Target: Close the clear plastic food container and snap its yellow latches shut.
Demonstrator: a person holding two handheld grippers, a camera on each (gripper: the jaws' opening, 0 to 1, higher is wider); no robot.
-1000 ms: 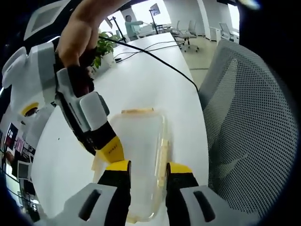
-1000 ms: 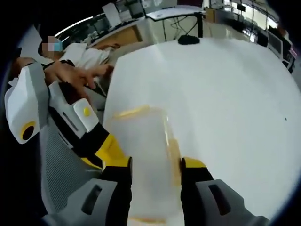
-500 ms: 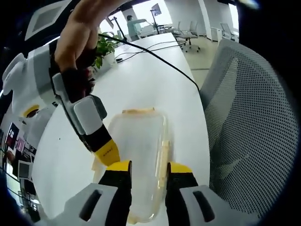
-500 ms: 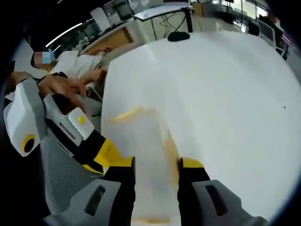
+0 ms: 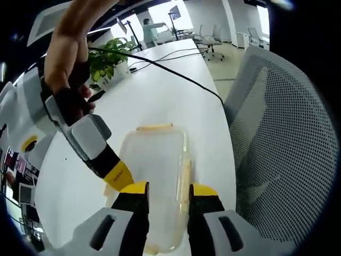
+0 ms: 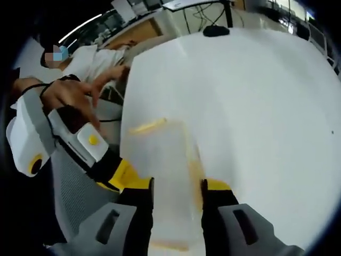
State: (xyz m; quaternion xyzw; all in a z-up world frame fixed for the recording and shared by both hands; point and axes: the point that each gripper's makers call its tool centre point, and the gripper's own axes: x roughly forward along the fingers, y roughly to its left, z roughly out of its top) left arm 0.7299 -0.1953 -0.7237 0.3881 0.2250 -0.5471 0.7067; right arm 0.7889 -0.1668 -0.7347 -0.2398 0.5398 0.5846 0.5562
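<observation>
The white table (image 5: 176, 101) stretches wide, a mesh chair (image 5: 282, 138) just beside its edge, and the clear plastic food container (image 5: 154, 176) lies flat on it with its lid down. The left gripper (image 5: 166, 193) has its jaws parted, straddling the container's near end, yellow tips against the lid's sides as far as I can see. The right gripper (image 6: 177, 188) does likewise from the opposite end, jaws apart around the box. A yellow latch (image 5: 155, 127) shows on the far end; whether it's snapped shut, I can't tell. The near ends are hidden behind the jaws, and the right gripper view is blurred.
</observation>
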